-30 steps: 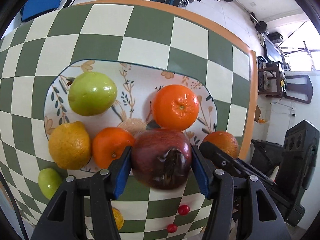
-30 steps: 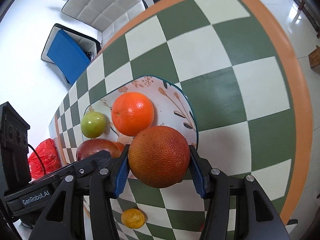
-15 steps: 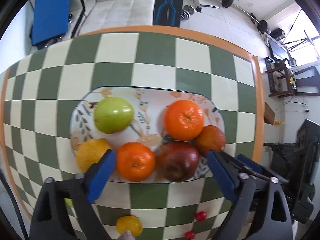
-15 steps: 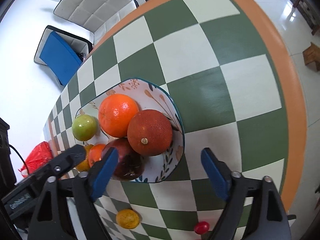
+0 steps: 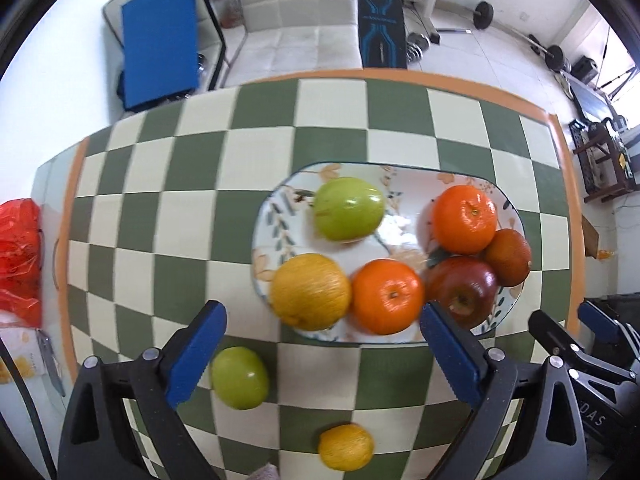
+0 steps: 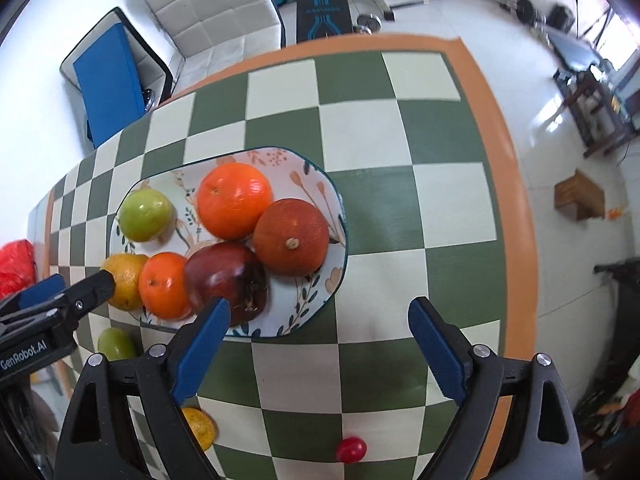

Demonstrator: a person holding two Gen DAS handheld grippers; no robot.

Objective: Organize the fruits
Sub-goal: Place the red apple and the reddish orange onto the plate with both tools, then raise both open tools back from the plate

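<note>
Both tools just let go, left tool [image 5: 322, 354] and right tool [image 6: 320, 346] jaws opening with nothing between them, so the apple [image 5: 462, 292] and dark orange [image 6: 291, 236] now sit on the plate [image 6: 304, 316], leaving the strays on the counter [image 6: 400, 140].

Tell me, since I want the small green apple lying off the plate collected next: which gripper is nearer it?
Left. The small green apple lies beside the left gripper's left finger, its opening jaws empty. The right gripper hangs past the plate's other end.

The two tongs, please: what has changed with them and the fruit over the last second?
The left tongs let go of the red apple, the right tongs of the dark orange; both fruits now lie on the plate. Both tongs are opening and have pulled back, empty. The other fruit stayed put.
</note>
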